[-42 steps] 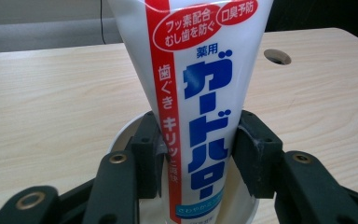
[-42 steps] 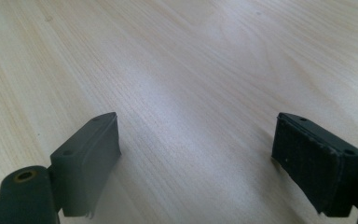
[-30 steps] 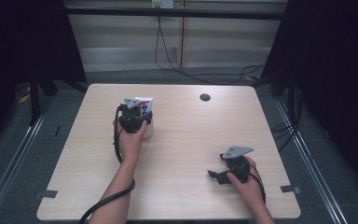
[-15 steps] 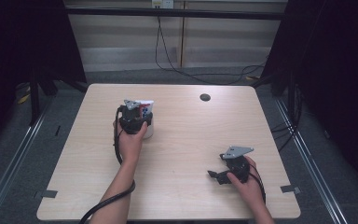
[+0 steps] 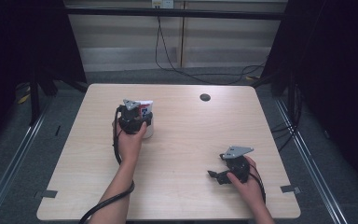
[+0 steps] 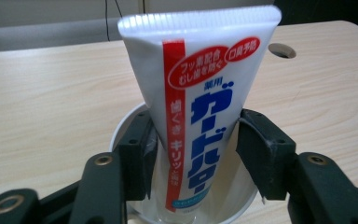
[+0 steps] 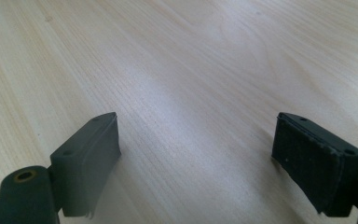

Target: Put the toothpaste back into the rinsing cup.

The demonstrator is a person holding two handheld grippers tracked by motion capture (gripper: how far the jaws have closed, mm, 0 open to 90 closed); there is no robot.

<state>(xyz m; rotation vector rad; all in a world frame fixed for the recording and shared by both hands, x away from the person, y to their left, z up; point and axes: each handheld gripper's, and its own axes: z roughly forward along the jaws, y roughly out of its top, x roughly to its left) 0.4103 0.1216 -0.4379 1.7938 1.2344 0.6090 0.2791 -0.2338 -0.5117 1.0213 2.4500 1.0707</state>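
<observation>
One toothpaste tube (image 6: 200,107) stands between the opening left gripper (image 6: 196,154) jaws, in a cup (image 6: 121,130)

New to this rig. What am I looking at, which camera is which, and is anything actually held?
No robot arm here: a person at a light wooden table holds a black two-jaw hand gripper in each hand.

The high view looks down from above the person's side, forearms coming in from the bottom. The other two pictures come from cameras riding on the grippers, looking along their jaws.

The left gripper has a white toothpaste tube with a red stripe and blue lettering between its jaws. The tube stands in a white round cup. The jaws have just been opening; there is a gap at the right pad and the left looks barely touching, so it seems released.

The right gripper sits low over bare wood, jaws wide apart, nothing between them.

A small dark round hole sits near the table's far edge.
</observation>
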